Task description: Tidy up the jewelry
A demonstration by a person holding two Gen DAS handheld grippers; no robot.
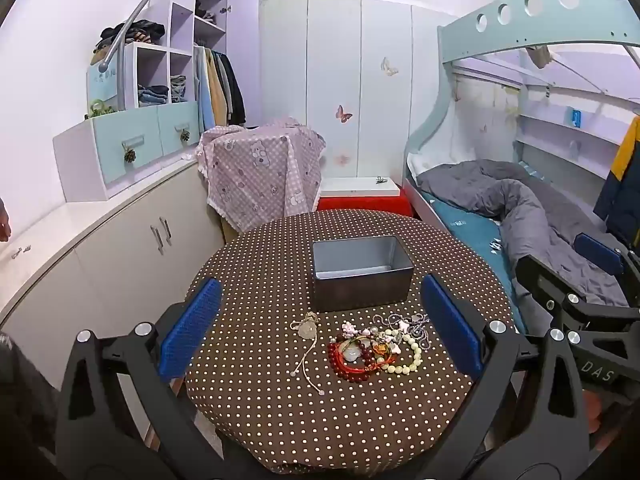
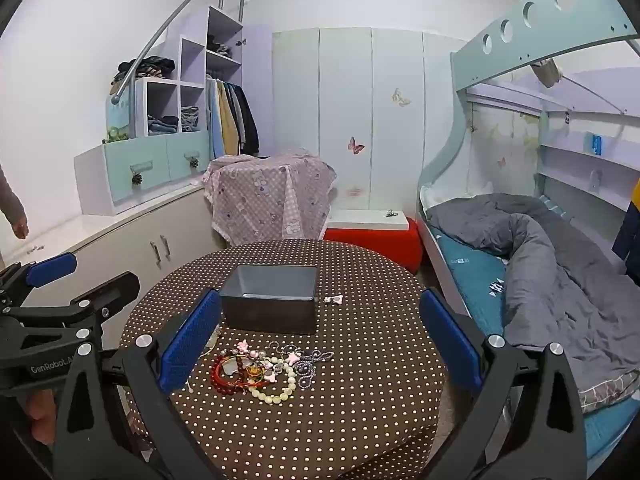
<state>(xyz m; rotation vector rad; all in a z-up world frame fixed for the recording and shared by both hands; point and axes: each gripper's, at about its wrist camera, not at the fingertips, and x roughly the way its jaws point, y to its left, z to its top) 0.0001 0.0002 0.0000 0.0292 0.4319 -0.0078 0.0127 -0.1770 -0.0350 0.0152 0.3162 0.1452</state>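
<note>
The jewelry pile (image 1: 376, 348) lies on the round counter (image 1: 280, 420), which is covered by a brown cloth with white dots; the pile sits on the near side of a grey rectangular box (image 1: 362, 272), close to it but not touching. The pile includes a red bead bracelet (image 1: 340, 364), a pale green bead bracelet (image 1: 408, 360), a grey beaded chain (image 1: 420, 332) and pink charms, all tangled together; a corded pendant (image 1: 307, 330) lies just beside the pile on its left, its cord trailing toward the near edge. In the right wrist view a small pink charm (image 2: 333, 299) lies apart, on the cloth just beside the box's right wall; the box interior shows nothing inside.

The left tongs (image 1: 320, 328) stand wide open above the counter, blue pads on either side of the pile, nothing between them in contact; the right tongs (image 2: 320, 336) stand equally wide open, also gripping nothing.

Beyond the counter: a red stool (image 2: 376, 240), a piece of furniture under a pink patterned cloth (image 2: 268, 200), a white wardrobe (image 2: 360, 100) with butterfly stickers; a bunk bed (image 2: 540, 260) with a grey duvet stands at right.
</note>
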